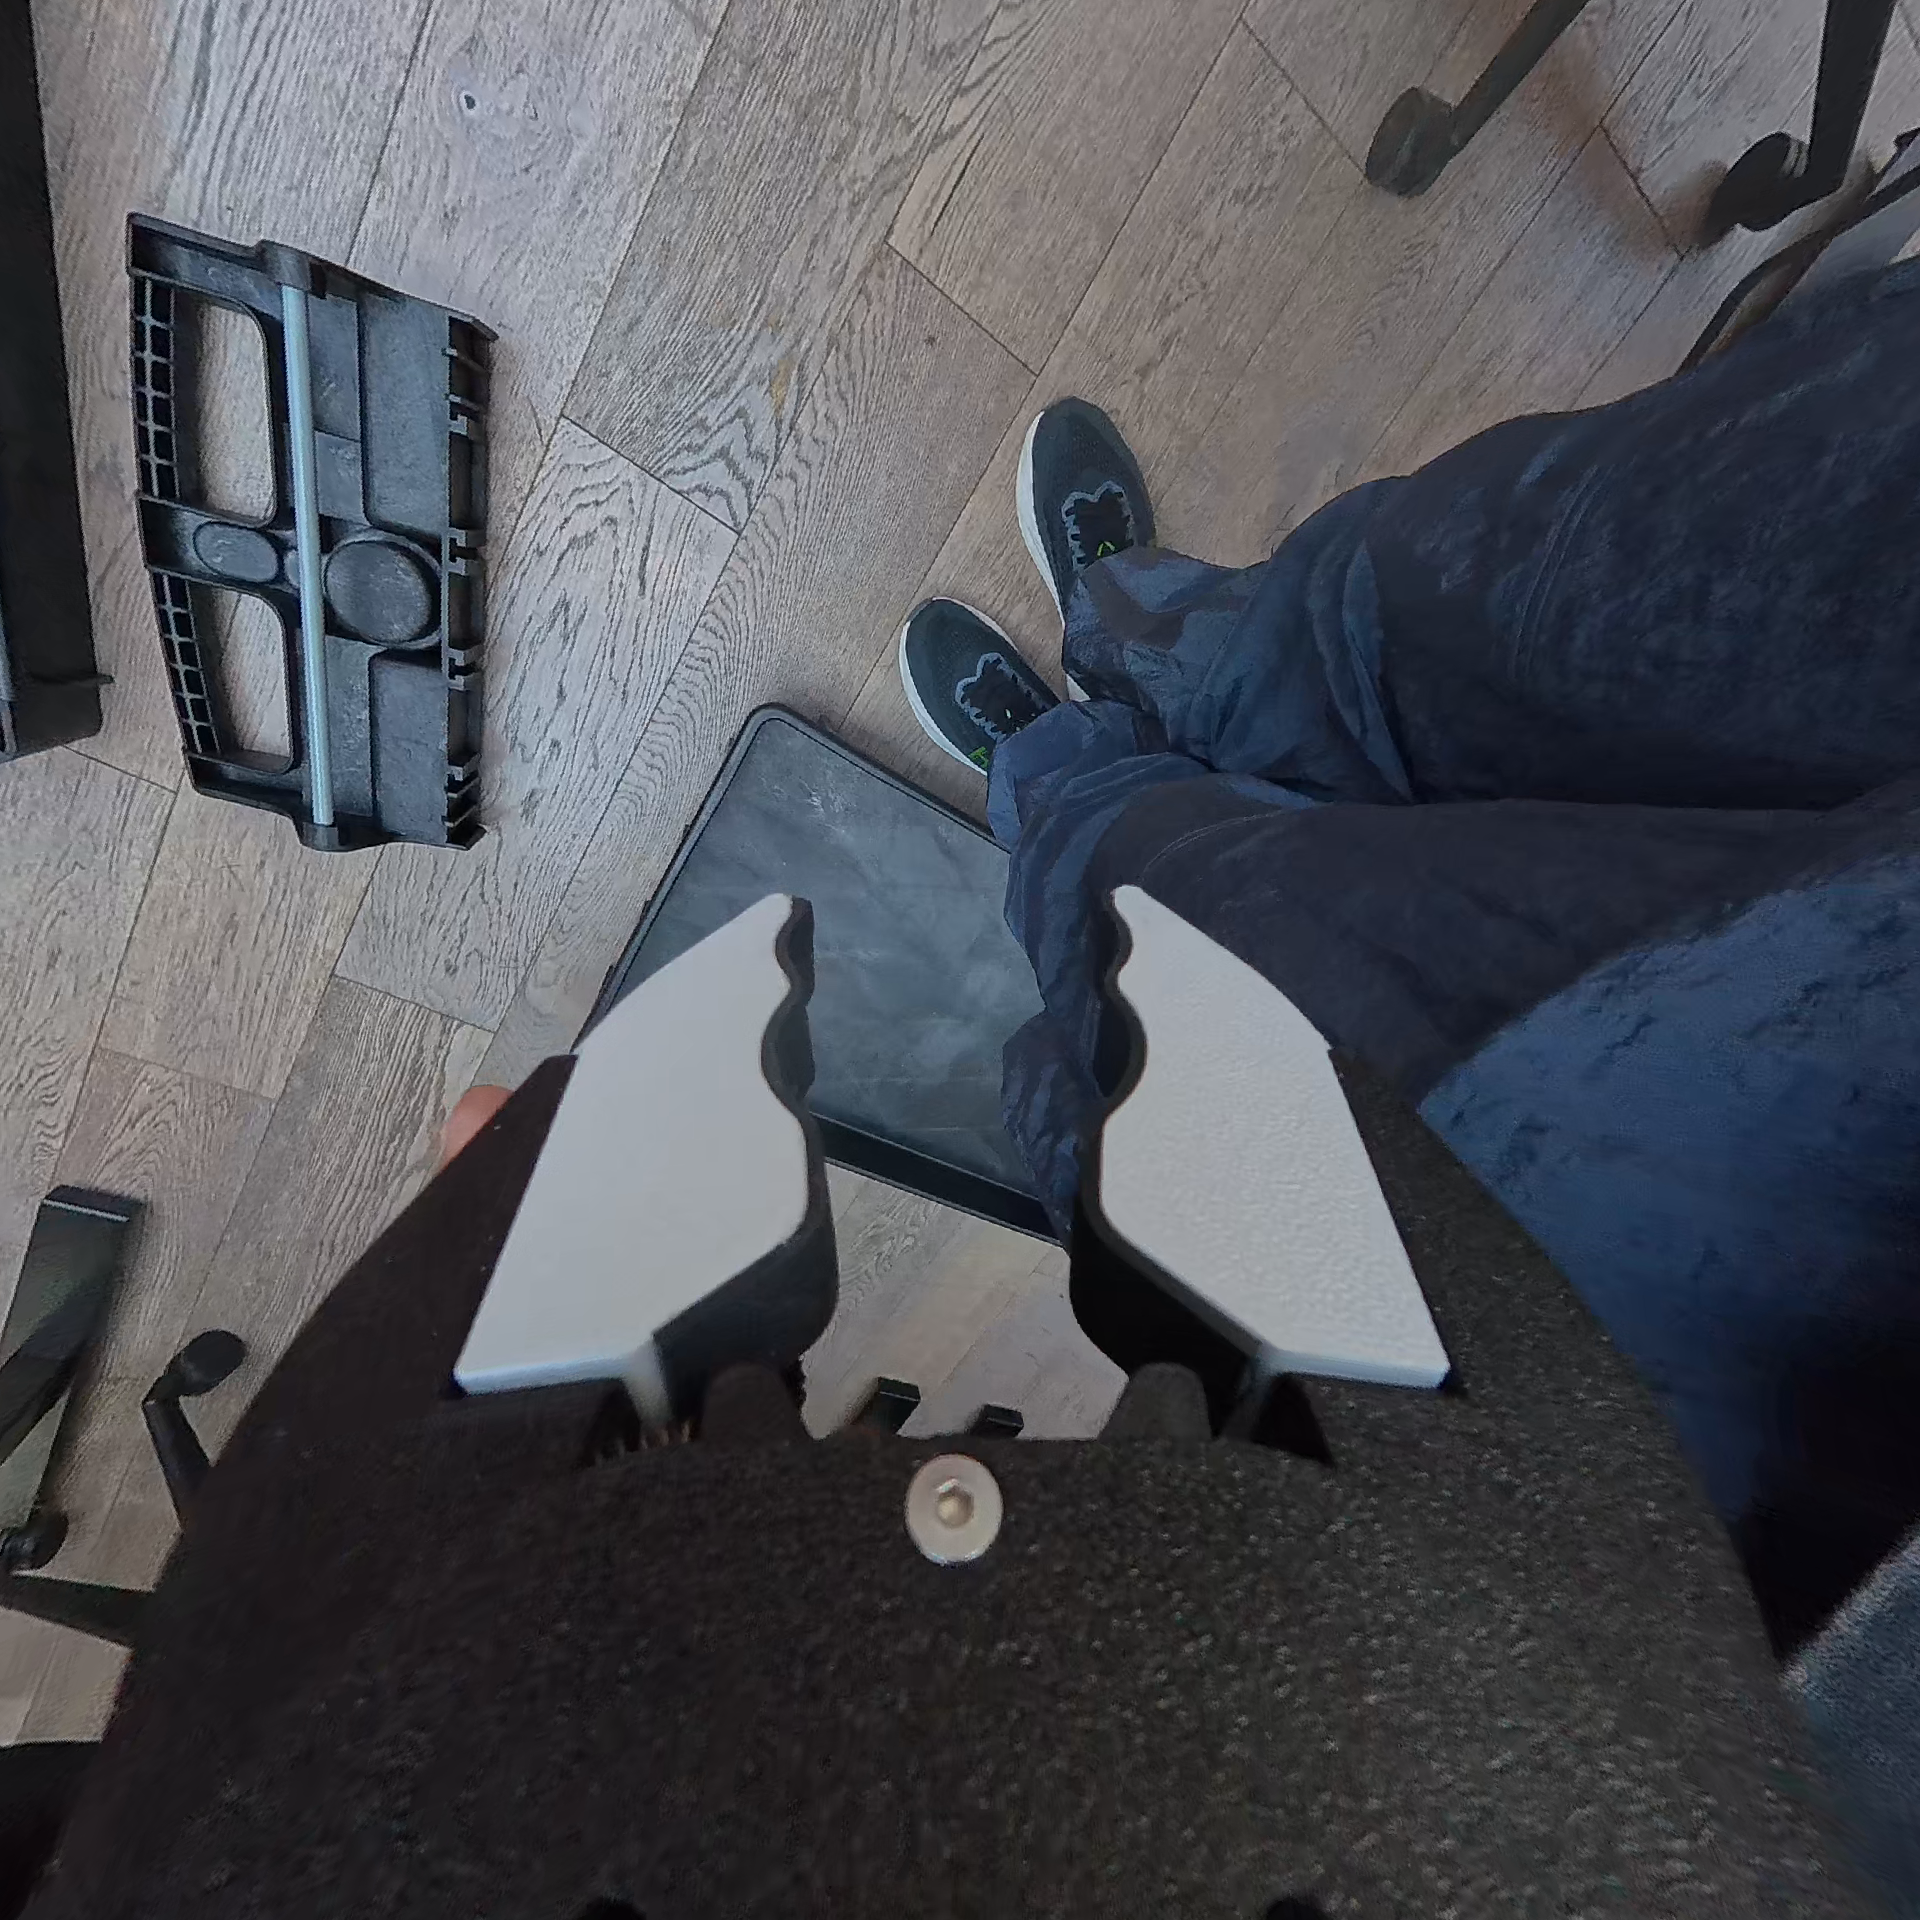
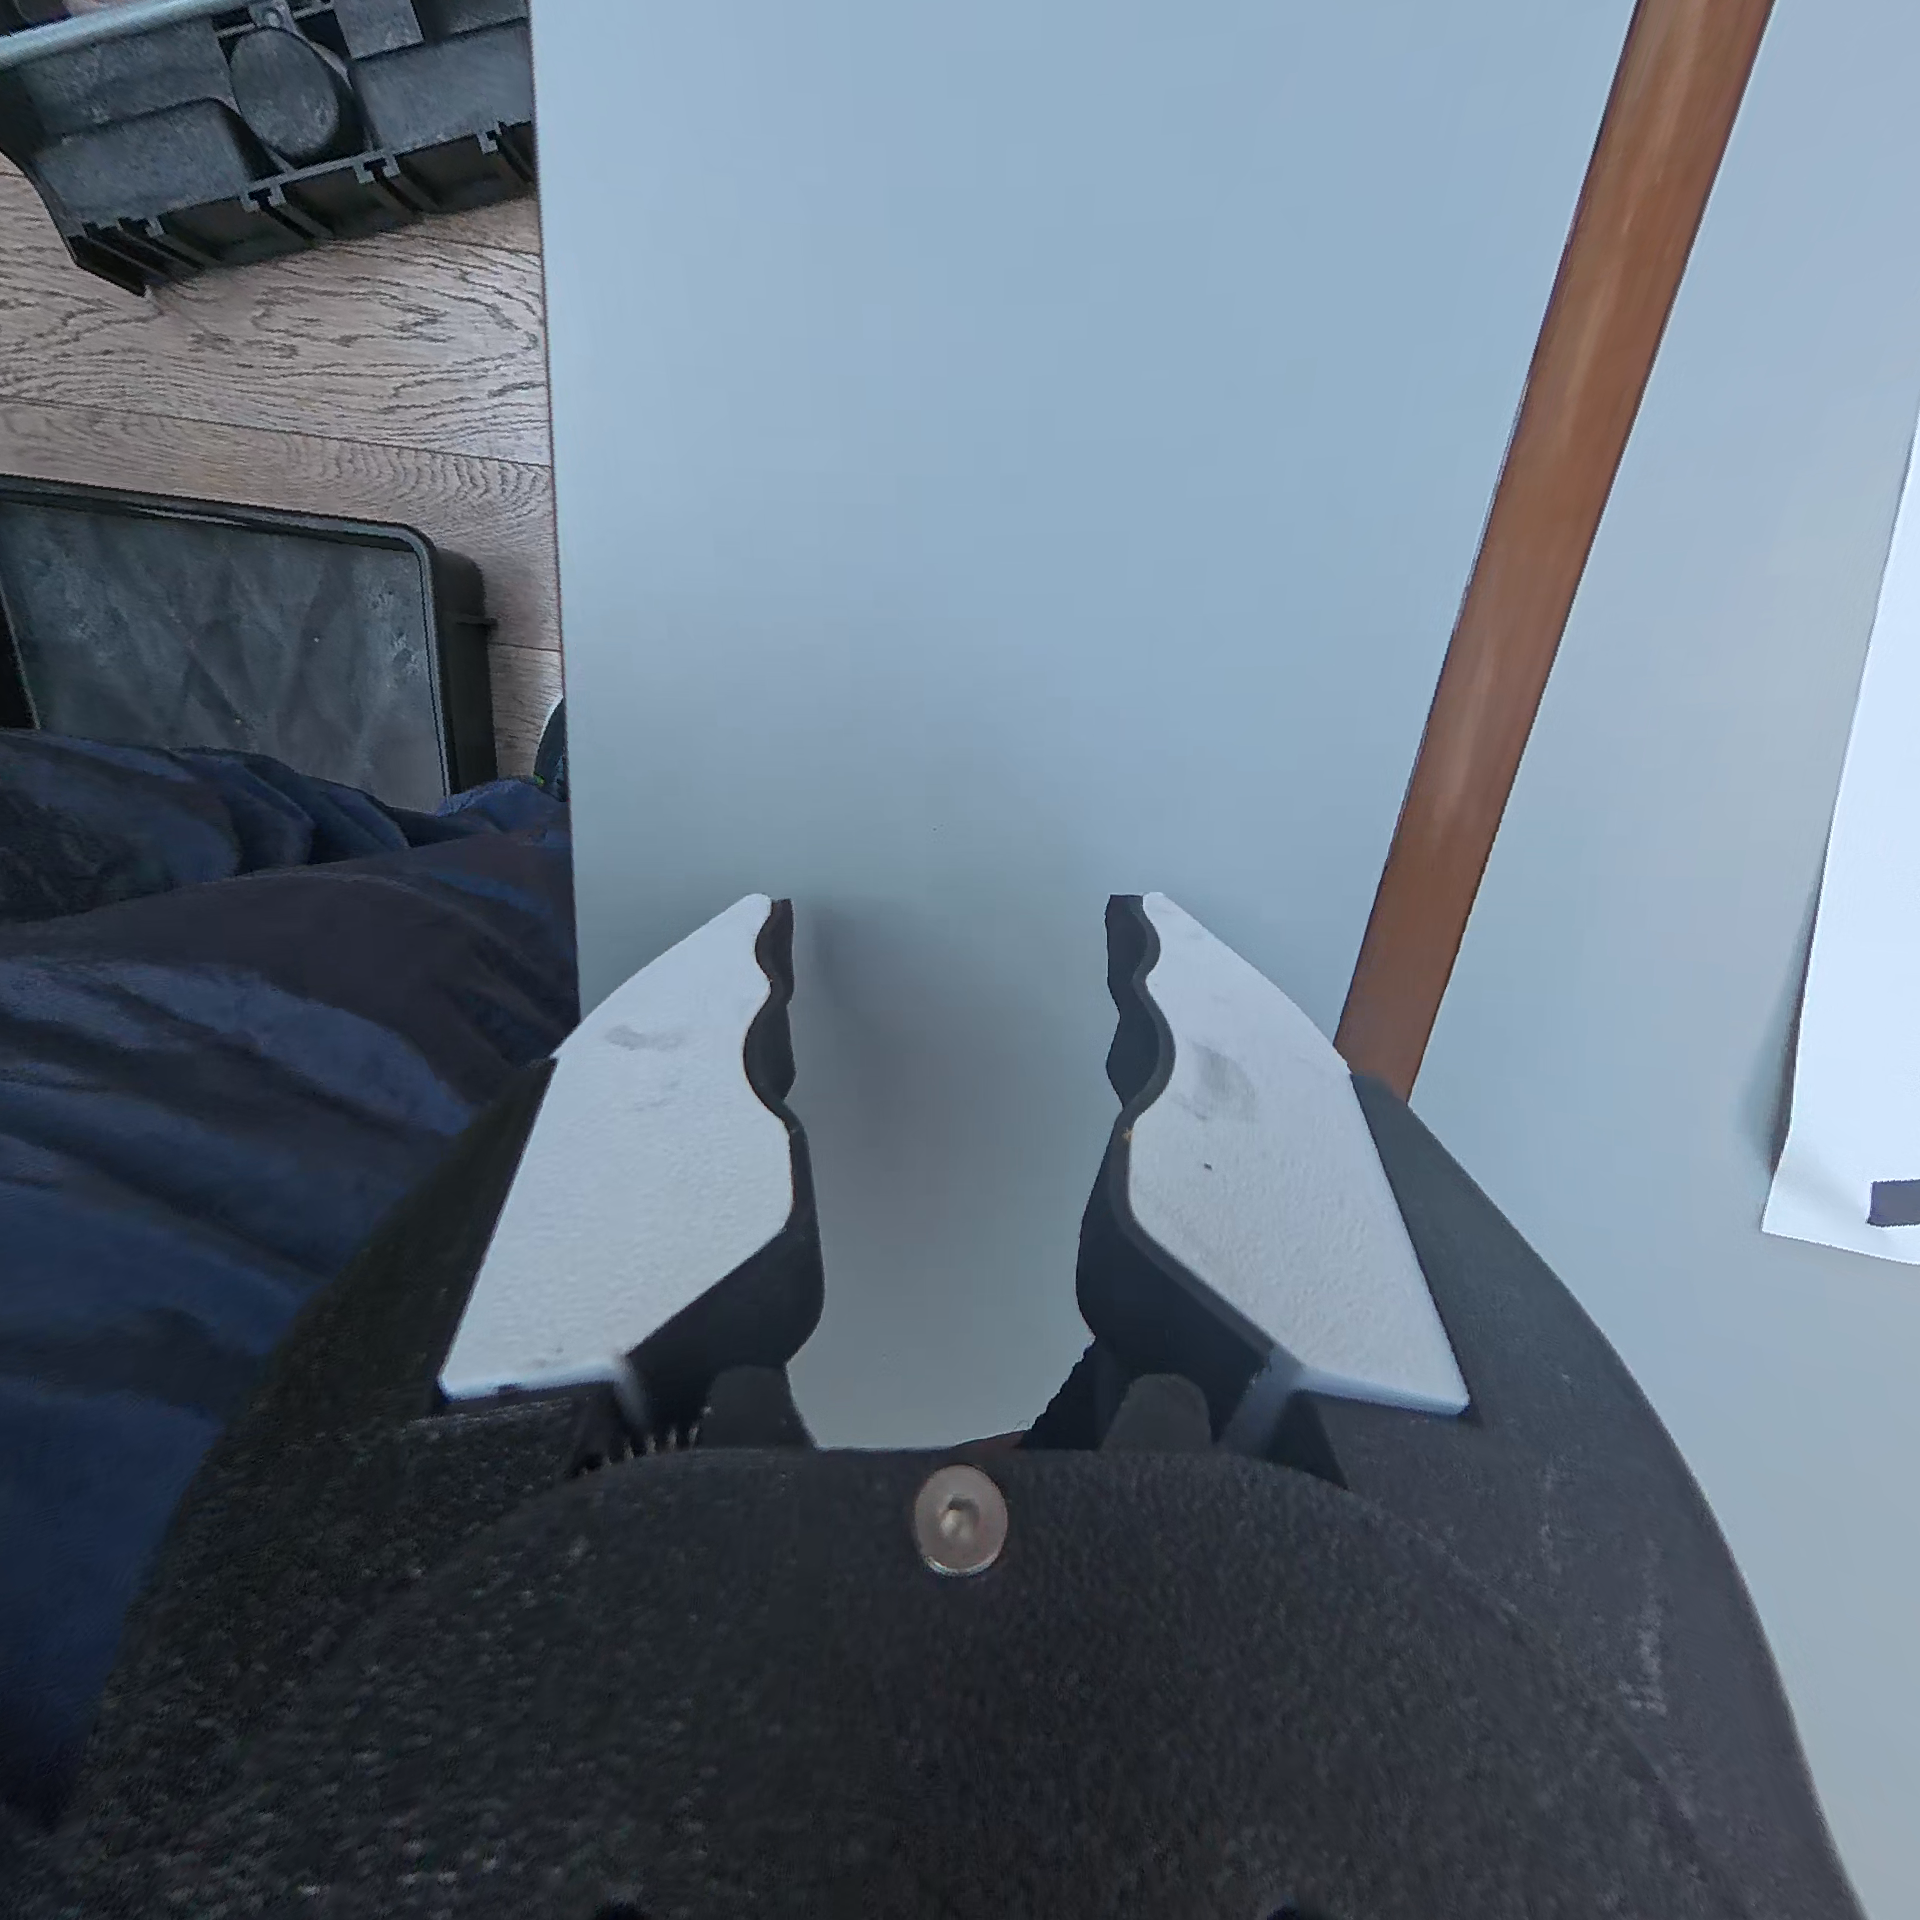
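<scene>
Left tongs [image 1: 951,914] hang over the floor [image 1: 644,343], jaws spread apart, nothing between them. Straight below sits a dark flat panel [image 1: 894,935] with a rounded corner, lying on the wood planks; its right side is hidden under a navy trouser leg [image 1: 1195,914]. Two black shoes [image 1: 1081,488] with white soles rest on the floor just past the panel. Off to the left, well apart from the tongs, a black ribbed plastic part [image 1: 312,520] with a thin metal rod across it lies flat. A fingertip [image 1: 473,1117] peeks out at the left edge of the tongs' body. Chair castors [image 1: 1413,135] show at the top right.

Over to the right tongs [image 2: 948,904]: jaws also wide apart, empty, held close above a pale grey bench [image 2: 1039,468]. A brown wooden rod [image 2: 1558,540] slants across the bench just to the right of the tongs, and a white sheet [image 2: 1860,987] lies at the far right edge. Down past the bench's left edge, the same panel [image 2: 218,634] and the plastic part [image 2: 260,114] show on the floor, with navy cloth [image 2: 208,987] nearer the camera.
</scene>
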The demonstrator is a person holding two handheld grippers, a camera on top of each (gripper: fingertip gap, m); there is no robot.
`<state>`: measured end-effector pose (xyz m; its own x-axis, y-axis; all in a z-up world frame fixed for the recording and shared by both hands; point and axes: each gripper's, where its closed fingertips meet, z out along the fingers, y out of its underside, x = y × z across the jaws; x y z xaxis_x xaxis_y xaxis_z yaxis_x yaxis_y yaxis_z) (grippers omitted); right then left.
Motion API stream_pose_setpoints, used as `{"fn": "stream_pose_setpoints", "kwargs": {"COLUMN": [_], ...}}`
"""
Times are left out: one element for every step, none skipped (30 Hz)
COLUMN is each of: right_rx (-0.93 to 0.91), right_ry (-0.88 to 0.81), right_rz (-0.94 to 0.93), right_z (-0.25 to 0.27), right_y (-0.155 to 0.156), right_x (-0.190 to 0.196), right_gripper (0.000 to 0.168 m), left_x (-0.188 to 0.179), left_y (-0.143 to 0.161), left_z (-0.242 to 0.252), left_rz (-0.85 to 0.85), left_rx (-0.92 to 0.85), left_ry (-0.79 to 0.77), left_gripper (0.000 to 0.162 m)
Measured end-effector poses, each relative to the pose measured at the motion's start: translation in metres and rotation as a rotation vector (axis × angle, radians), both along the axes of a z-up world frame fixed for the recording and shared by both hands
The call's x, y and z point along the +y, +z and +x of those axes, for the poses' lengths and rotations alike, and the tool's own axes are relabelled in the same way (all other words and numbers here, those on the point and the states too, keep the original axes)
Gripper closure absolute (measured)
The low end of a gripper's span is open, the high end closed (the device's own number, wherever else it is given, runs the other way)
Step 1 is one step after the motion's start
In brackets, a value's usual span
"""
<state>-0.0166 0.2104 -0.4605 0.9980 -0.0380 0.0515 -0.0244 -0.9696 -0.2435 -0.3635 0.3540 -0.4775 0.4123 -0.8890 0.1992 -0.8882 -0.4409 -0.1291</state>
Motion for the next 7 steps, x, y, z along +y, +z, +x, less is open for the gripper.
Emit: {"fn": "stream_pose_setpoints", "kwargs": {"right_rx": [0.000, 0.000, 0.001, 0.003, 0.005, 0.007, 0.009], "right_ry": [-0.002, -0.002, 0.000, 0.002, 0.005, 0.010, 0.016], "right_rz": [0.002, 0.002, 0.000, -0.003, -0.006, -0.009, -0.010], "right_z": [0.0013, 0.0021, 0.0022, 0.0020, 0.0014, 0.0007, -0.0001], "right_y": [0.0002, -0.0001, -0.0009, -0.0019, -0.0028, -0.0035, -0.0041], "right_x": [0.0003, 0.0002, -0.0003, -0.0010, -0.0014, -0.0016, -0.0014], "right_gripper": [0.109, 0.109, 0.109, 0.109, 0.109, 0.109, 0.109], "left_x": [-0.0008, -0.0016, -0.0021, -0.0024, -0.0025, -0.0024, -0.0022], "left_y": [0.0003, 0.0005, 0.0008, 0.0009, 0.0009, 0.0010, 0.0012], "left_z": [0.0005, 0.0013, 0.0023, 0.0036, 0.0050, 0.0066, 0.0084], "left_rz": [0.002, 0.003, 0.003, 0.003, 0.003, 0.003, 0.004], "left_rx": [0.000, -0.001, -0.002, -0.003, -0.004, -0.006, -0.008], "left_ry": [-0.002, -0.002, 0.000, 0.003, 0.007, 0.010, 0.013], "left_gripper": [0.109, 0.109, 0.109, 0.109, 0.109, 0.109, 0.109]}}
